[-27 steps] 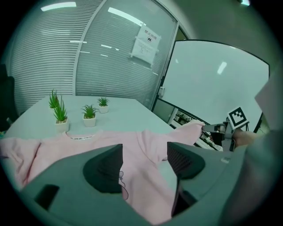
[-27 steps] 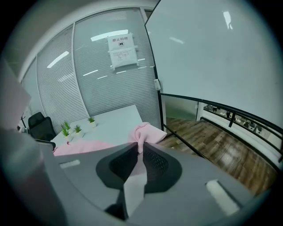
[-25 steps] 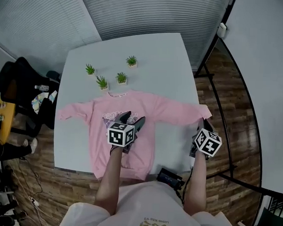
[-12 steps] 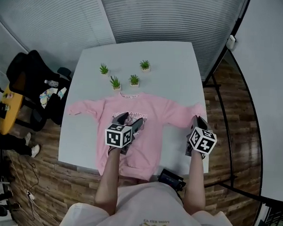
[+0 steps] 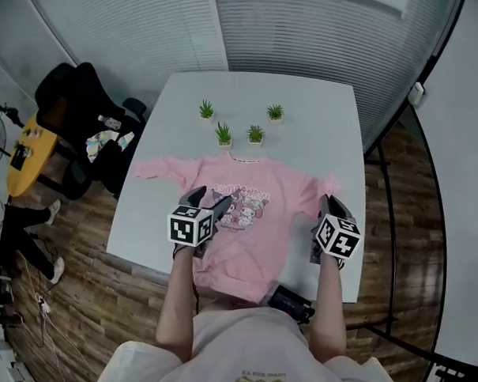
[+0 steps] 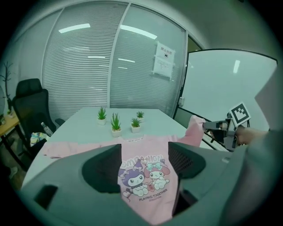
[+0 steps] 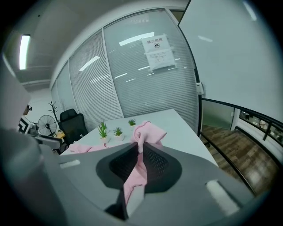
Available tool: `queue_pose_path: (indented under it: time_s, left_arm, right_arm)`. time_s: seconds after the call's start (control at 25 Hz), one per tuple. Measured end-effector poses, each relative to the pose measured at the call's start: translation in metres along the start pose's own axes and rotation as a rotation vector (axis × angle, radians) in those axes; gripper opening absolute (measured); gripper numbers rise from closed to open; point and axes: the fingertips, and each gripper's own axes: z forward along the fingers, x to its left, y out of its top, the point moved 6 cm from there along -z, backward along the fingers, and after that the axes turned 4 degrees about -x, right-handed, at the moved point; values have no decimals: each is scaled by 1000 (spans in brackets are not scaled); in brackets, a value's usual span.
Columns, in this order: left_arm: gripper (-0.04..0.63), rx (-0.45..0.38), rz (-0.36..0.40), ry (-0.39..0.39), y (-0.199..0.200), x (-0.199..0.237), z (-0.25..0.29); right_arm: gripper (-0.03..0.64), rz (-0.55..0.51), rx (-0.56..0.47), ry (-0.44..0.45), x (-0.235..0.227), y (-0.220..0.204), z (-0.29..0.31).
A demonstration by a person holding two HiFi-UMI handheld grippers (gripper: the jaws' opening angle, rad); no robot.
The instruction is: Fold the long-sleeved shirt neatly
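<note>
Tugging the pinched sleeve [image 7: 148,132] sideways could slide the whole soft pink long-sleeved shirt [image 5: 249,226] askew, I judge, because your right gripper [image 5: 330,204] is clenched on only a thin bunch of limp cloth. Your left gripper [image 5: 208,201] hangs released, jaws apart, above the cartoon print and pins nothing. The shirt lies front-up on the smooth white table [image 5: 313,118], hem drooping over the near edge, collar just short of four small spiky green potted plants [image 5: 224,134].
</note>
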Motion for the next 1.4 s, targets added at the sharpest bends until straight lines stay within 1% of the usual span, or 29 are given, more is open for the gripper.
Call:
queue_pose_path:
  time_s: [0.16, 0.28, 0.44, 0.64, 0.84, 1.16, 1.28, 1.4]
  left_arm:
    - [336, -22, -25, 57, 1, 26, -22]
    - [337, -17, -12, 88, 1, 39, -32]
    - [337, -12, 2, 104, 1, 51, -40]
    - [334, 18, 41, 117, -5, 66, -49]
    - [334, 35, 49, 80, -4, 94, -52]
    - [337, 75, 66, -44, -6, 123, -30]
    - [344, 73, 48, -78, -9, 134, -22]
    - [347, 74, 36, -96, -11, 147, -14]
  right_arm:
    - [51, -29, 1, 46, 26, 1, 6]
    - [51, -45, 10, 79, 43, -1, 10]
    - [51, -59, 12, 109, 64, -2, 13]
    - [51, -61, 19, 128, 88, -11, 13]
    - [51, -63, 12, 111, 119, -15, 21]
    - [51, -70, 31, 69, 169, -21, 49]
    - [51, -81, 39, 70, 188, -24, 60]
    - [51, -90, 46, 68, 203, -28, 72]
